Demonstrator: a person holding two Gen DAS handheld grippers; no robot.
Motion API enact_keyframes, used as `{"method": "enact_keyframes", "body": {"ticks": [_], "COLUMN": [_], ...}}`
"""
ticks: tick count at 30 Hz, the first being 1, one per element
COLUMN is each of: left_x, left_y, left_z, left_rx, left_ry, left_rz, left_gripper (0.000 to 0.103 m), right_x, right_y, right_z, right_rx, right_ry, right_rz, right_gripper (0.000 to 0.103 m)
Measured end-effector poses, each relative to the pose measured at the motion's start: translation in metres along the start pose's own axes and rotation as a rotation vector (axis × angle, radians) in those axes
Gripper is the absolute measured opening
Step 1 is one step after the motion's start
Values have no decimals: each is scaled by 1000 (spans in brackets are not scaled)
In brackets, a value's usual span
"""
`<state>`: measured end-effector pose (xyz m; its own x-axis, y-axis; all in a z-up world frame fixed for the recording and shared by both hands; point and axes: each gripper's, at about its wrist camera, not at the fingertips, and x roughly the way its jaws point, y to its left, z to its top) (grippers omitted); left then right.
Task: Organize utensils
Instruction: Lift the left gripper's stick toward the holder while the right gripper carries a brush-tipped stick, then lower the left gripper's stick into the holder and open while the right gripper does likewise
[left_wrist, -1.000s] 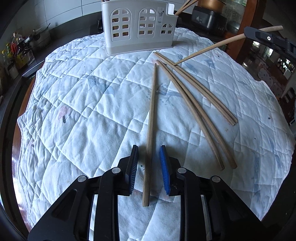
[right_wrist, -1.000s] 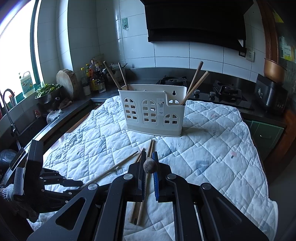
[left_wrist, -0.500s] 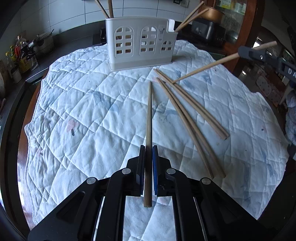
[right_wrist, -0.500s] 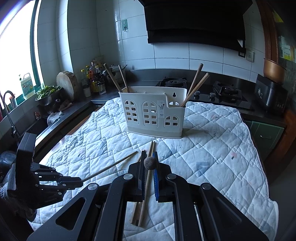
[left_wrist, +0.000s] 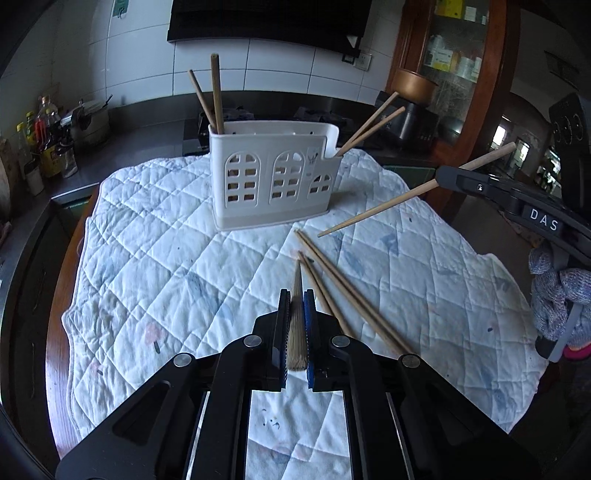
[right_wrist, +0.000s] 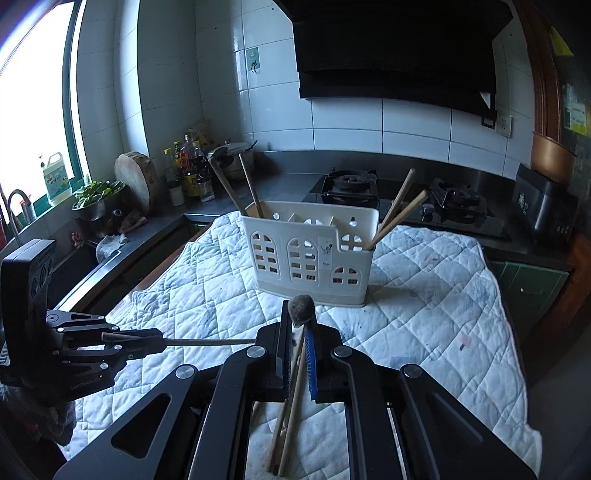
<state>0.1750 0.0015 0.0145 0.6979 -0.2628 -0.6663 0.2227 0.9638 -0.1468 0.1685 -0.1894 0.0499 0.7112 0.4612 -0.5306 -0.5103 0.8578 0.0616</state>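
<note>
White glazed wall tiles cover the kitchen walls, with a dark range hood mounted above a black gas hob set in a steel counter. A window at left admits bright daylight; a wooden glass-front cabinet stands at right. The surface carries a white quilted cloth.

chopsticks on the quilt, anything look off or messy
Yes. Three loose chopsticks lie fanned across the quilt rather than standing in the white holder. Each gripper grips another; nothing looks broken or spilled.
</note>
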Motion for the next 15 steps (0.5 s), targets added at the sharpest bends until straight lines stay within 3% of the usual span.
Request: {"method": "enact_keyframes", "body": {"ticks": [10,15], "left_x": [-12,-28], "left_y": [-8,-10], "left_z": [65,108], "left_rx": [53,85], "left_ry": [-70,-143], "left_rz": [0,29], "left_gripper": [6,6], "right_x": [-22,-20], "right_y": [-12,-19], "right_z": [75,106], "right_rx": [-69,-76], "right_ry": [-35,-27], "right_rz": [-65,-85], "right_gripper": [7,7]}}
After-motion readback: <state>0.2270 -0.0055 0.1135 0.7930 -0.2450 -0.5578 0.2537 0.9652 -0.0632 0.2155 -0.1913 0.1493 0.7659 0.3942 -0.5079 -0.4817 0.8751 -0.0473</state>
